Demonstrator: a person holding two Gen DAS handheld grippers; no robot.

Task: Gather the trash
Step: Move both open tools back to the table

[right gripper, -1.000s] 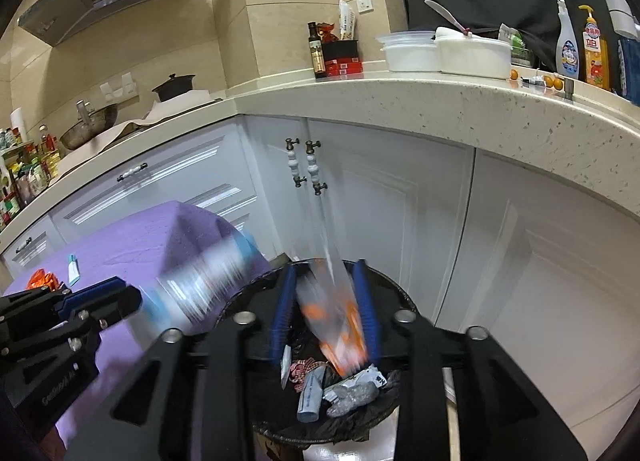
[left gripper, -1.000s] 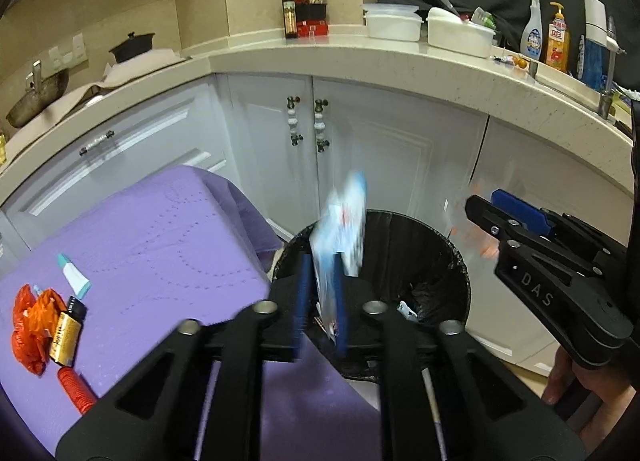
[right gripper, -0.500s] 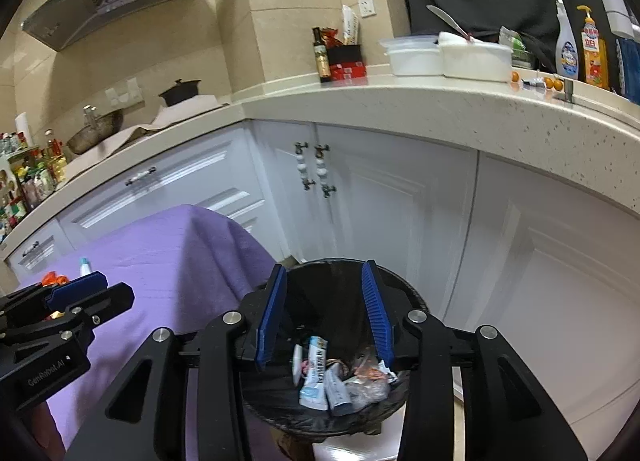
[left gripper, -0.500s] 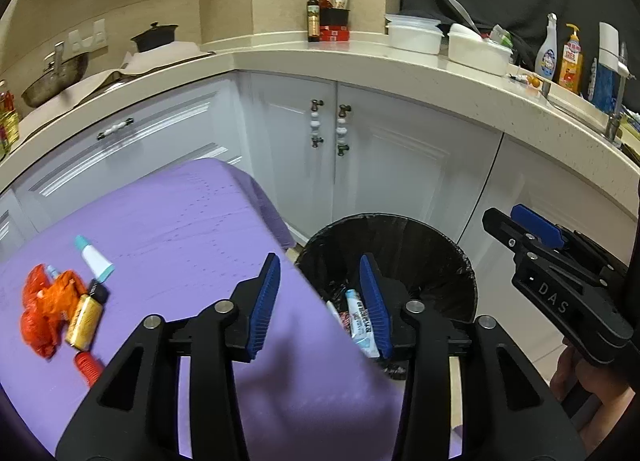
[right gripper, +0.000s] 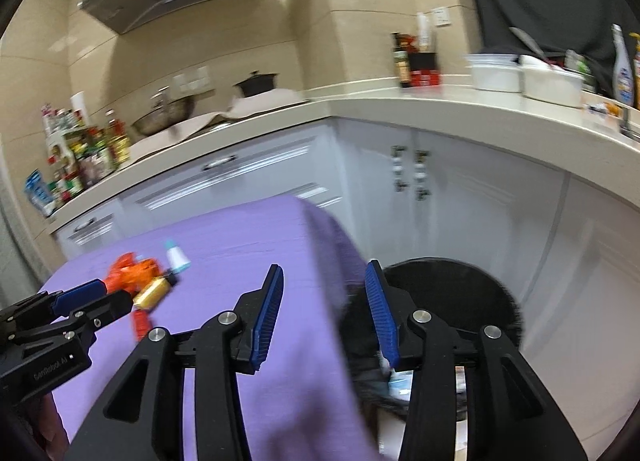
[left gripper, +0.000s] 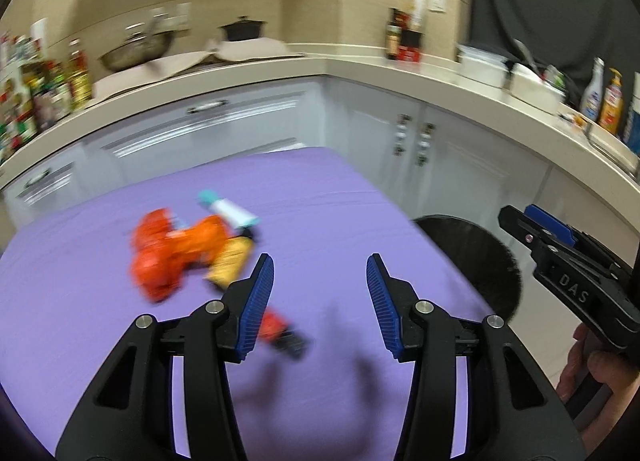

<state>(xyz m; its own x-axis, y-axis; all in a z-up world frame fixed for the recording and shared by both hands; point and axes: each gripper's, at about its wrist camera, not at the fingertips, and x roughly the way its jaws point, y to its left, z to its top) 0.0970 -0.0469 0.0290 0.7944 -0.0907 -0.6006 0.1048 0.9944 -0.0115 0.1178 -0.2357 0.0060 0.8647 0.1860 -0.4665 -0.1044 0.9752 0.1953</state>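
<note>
My left gripper (left gripper: 320,293) is open and empty above the purple table (left gripper: 340,213). Just ahead and to its left lies a blurred trash pile: an orange wrapper (left gripper: 176,249), a yellow-labelled small bottle (left gripper: 232,263), a white tube with a teal cap (left gripper: 228,209) and a red item (left gripper: 272,325). My right gripper (right gripper: 324,305) is open and empty, over the table's right edge beside the black bin (right gripper: 452,297). The pile also shows in the right wrist view, with the orange wrapper (right gripper: 132,271) at left. The bin (left gripper: 468,249) holds several discarded tubes.
A curved counter (left gripper: 400,73) with white cabinets runs behind the table. On it stand a pot, a wok, bottles, white containers and cleaning sprays. The bin stands on the floor between the table and the cabinets.
Both grippers let go of their tubes into the bin, then swung left from the bin toward the table. The trash pile is now close in front of the left gripper.
</note>
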